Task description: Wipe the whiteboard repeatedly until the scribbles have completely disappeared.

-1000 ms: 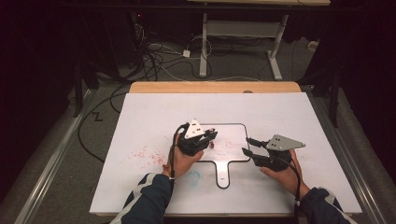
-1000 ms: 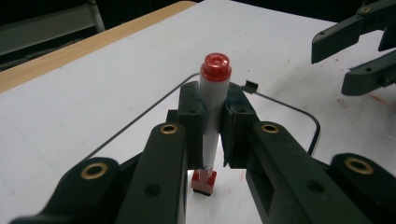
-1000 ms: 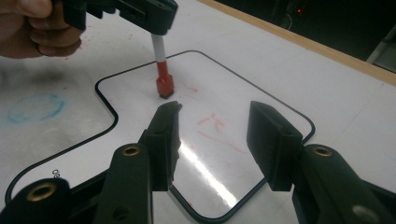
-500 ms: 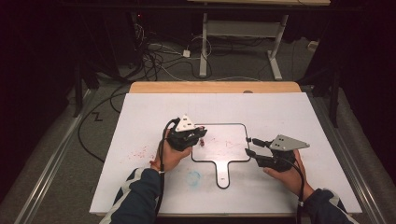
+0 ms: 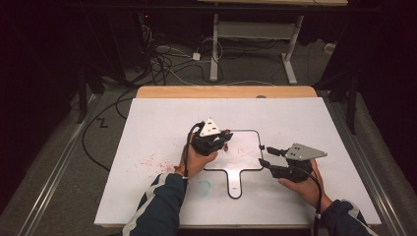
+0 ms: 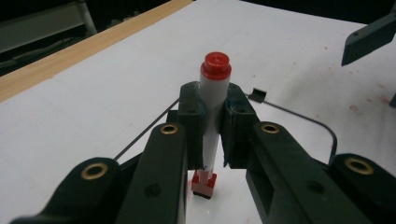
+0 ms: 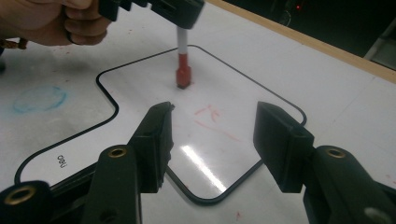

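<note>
Marker: upright, tip on the whiteboard
Left tool: clamped around the marker barrel
Right tool: jaws wide, holding nothing, at the whiteboard's right edge
Table: carries the whiteboard

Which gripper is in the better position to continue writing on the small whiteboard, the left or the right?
Left. The left gripper is shut on the red marker, tip on the small whiteboard. The right gripper is open and holds nothing.
</note>
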Motion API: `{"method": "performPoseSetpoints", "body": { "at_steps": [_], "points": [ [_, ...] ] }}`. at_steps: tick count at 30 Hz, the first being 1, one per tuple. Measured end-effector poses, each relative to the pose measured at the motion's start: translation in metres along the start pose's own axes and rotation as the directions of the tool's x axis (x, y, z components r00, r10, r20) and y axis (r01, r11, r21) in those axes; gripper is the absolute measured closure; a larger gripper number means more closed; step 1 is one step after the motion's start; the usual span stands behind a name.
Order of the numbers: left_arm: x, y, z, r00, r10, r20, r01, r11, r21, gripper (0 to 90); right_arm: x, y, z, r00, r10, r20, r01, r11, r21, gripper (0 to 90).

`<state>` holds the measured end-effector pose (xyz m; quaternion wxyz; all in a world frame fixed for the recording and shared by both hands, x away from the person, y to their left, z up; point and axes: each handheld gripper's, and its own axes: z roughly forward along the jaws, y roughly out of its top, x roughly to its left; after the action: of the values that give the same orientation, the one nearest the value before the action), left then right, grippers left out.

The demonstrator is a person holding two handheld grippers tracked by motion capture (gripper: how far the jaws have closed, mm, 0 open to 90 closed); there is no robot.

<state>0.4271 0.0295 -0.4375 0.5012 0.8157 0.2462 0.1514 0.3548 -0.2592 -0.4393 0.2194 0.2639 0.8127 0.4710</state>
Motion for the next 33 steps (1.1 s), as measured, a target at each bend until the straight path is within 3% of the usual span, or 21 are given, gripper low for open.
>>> {"method": "performPoseSetpoints", "body": {
  "at_steps": [9, 11, 15, 17, 20, 23, 28, 33],
  "points": [
    [-0.018, 0.018, 0.030, 0.9993, 0.026, 0.026, -0.026, 0.9996, 0.009, 78.1, -0.002, 0.000, -0.002, 1.0000, 0.001, 0.000, -0.001, 1.000, -0.005, 48.1],
    [-0.024, 0.020, 0.035, 0.9983, 0.031, 0.050, -0.031, 0.9995, 0.007, 78.1, -0.002, 0.000, -0.002, 1.0000, -0.003, 0.002, 0.003, 1.000, -0.005, 47.9],
    [-0.035, 0.026, 0.040, 0.9951, 0.066, 0.073, -0.068, 0.9974, 0.024, 78.1, -0.005, -0.004, -0.006, 1.0000, 0.003, 0.008, -0.003, 1.000, 0.004, 47.7],
    [-0.034, 0.026, 0.038, 0.9954, 0.068, 0.067, -0.070, 0.9969, 0.036, 78.1, -0.007, -0.005, -0.009, 0.9998, 0.008, 0.017, -0.008, 1.000, 0.006, 47.6],
    [-0.023, 0.024, 0.030, 0.9986, 0.046, 0.026, -0.047, 0.9975, 0.053, 78.1, -0.010, -0.007, -0.014, 0.9995, 0.014, 0.028, -0.014, 1.000, 0.002, 47.6],
    [-0.015, 0.020, 0.023, 0.9992, 0.017, 0.037, -0.019, 0.9983, 0.055, 78.1, -0.011, -0.008, -0.018, 0.9993, 0.015, 0.034, -0.015, 1.000, 0.002, 47.3],
    [-0.037, 0.019, 0.025, 0.9919, 0.073, 0.105, -0.077, 0.9963, 0.037, 78.1, -0.014, -0.011, -0.023, 0.9988, 0.027, 0.042, -0.027, 1.000, 0.001, 46.9],
    [-0.060, 0.022, 0.037, 0.9843, 0.152, 0.089, -0.154, 0.9881, 0.010, 78.1, -0.014, -0.012, -0.023, 0.9988, 0.027, 0.041, -0.027, 1.000, 0.005, 46.4]
  ]
}}
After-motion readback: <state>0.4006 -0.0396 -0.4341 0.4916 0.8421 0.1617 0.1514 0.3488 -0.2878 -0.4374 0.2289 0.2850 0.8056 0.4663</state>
